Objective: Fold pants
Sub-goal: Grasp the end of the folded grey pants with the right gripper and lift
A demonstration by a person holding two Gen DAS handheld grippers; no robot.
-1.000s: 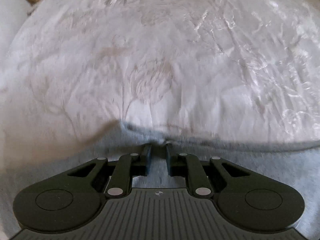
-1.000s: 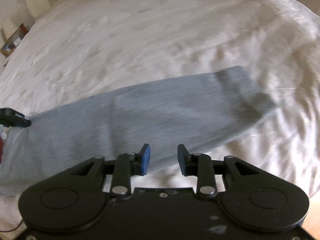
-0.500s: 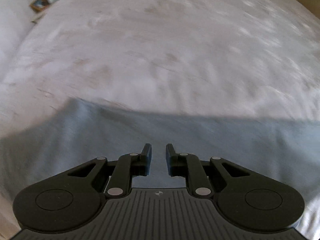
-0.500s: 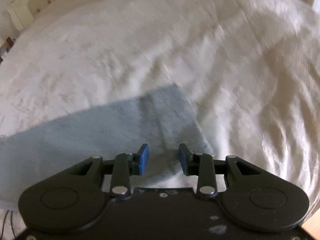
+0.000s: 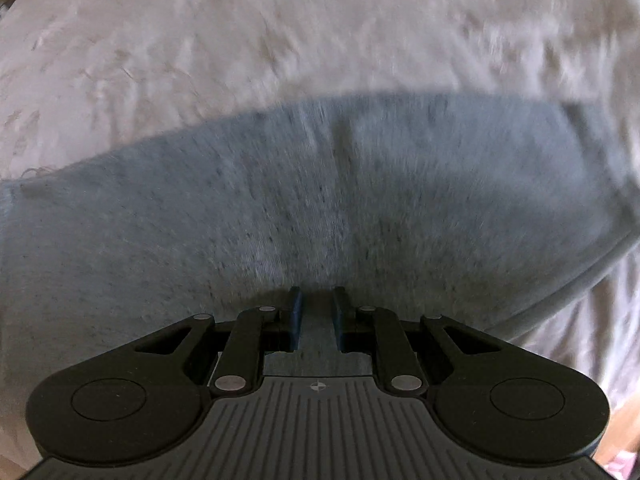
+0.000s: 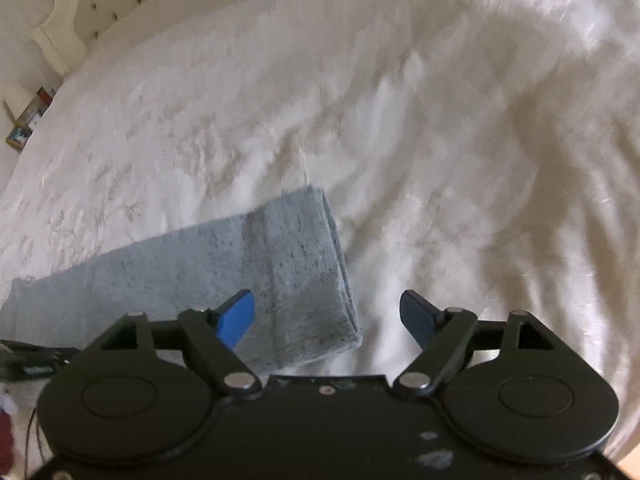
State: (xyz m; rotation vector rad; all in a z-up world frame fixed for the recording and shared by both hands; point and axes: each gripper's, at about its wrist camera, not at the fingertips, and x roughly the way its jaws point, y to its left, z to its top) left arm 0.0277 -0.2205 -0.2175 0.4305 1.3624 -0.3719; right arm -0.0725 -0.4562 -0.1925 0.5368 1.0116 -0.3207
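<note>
The grey pants lie flat as a long band across the white bed. In the left wrist view my left gripper hovers over their near part with a narrow gap between the jaws and nothing held. In the right wrist view the pants end in a folded edge just left of centre. My right gripper is wide open above that end; its left fingertip is over the cloth, its right over bare bedspread.
The embroidered white bedspread spreads in every direction. A tufted headboard and a small shelf with boxes are at the far left. The bed's edge and wooden floor show at lower right.
My left gripper let go of the pants' edge and moved over the cloth. My right gripper moved toward the pants' folded end and opened wide.
</note>
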